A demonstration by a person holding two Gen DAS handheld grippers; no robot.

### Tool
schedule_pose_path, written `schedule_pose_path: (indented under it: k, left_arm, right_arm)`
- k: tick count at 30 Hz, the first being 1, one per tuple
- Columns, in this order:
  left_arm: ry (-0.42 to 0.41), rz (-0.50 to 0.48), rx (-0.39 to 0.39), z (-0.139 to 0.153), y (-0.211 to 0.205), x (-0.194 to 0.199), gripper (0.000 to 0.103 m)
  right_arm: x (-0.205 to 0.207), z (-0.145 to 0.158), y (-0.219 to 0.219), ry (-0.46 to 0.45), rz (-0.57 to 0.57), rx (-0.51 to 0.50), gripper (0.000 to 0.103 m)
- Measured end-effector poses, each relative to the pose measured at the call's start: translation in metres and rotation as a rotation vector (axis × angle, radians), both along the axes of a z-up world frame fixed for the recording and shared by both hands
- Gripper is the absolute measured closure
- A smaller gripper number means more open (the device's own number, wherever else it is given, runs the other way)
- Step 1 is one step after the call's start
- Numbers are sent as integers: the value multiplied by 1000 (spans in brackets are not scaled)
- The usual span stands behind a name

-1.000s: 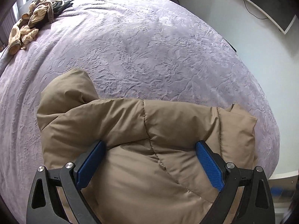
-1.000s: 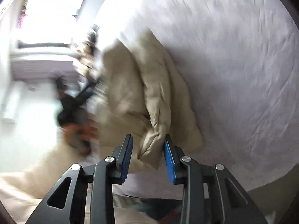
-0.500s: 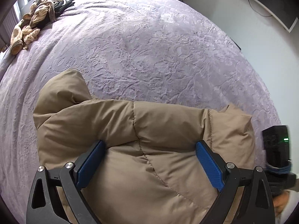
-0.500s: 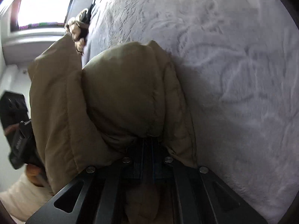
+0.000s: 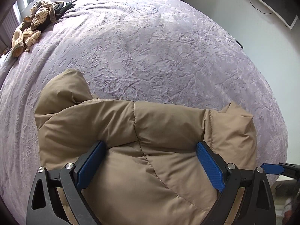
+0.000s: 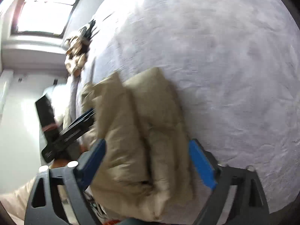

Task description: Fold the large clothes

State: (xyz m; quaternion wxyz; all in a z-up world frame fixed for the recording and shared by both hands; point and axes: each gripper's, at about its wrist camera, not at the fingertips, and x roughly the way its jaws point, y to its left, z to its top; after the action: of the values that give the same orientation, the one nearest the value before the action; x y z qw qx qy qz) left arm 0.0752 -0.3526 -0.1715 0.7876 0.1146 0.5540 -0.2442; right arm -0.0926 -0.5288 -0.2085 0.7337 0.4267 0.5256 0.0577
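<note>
A tan puffer jacket [image 5: 142,135] lies folded in a thick bundle at the near edge of the lilac bedspread [image 5: 159,46]. My left gripper [image 5: 150,161] is open wide, its blue pads on either side of the bundle's top fold, not pinching it. In the right wrist view the same jacket [image 6: 142,131] lies between the spread fingers of my right gripper [image 6: 148,161], which is open; this view is blurred by motion. The right gripper's blue fingertip [image 5: 271,168] shows at the left view's right edge.
A striped beige garment [image 5: 31,30] and a dark item [image 5: 63,7] lie at the bed's far left corner. A wall and a shelf [image 5: 271,5] are at the far right. The left gripper's body [image 6: 61,131] shows in the right view.
My right gripper was shut on the jacket's end and carried it onto the bundle; now it has opened and let go. The left gripper stayed open over the jacket.
</note>
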Motion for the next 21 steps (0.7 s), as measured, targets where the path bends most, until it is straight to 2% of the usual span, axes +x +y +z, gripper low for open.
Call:
schedule_pose_path:
  k: [2,3,4,6,11,15,17,19,21]
  left_arm:
    - [-2,1,2,0,1,1,6]
    - [-2,3,2,0,1,1,6]
    - [-3,4,2,1,1,1,6]
    - [-6,6,7,2,2,1,6]
    - [8,22,-17,17,13,0,6]
    - [12,61,-45,32,35,-4,6]
    - [19,87,-51,36,47,-5,1]
    - [19,115,-57,39,60,-6,1]
    - [16,129,-64,41,70,-9,1]
  right_arm:
    - [22,-1,23,14,83,-81,0]
    - [33,0,31,36,120,-157,0]
    - [36,-4,38,69,153,-241,0]
    - [32,-17,44,118,189,-315,0]
    - [33,-44,33,159,154,-224,0]
    - [27,-47,29,162,162,-223,0]
    - [29,-47,28,163,167,-228,0]
    - [23,-36,28,163,173,-235,0]
    - [34,-37,37,165,173,-238,0]
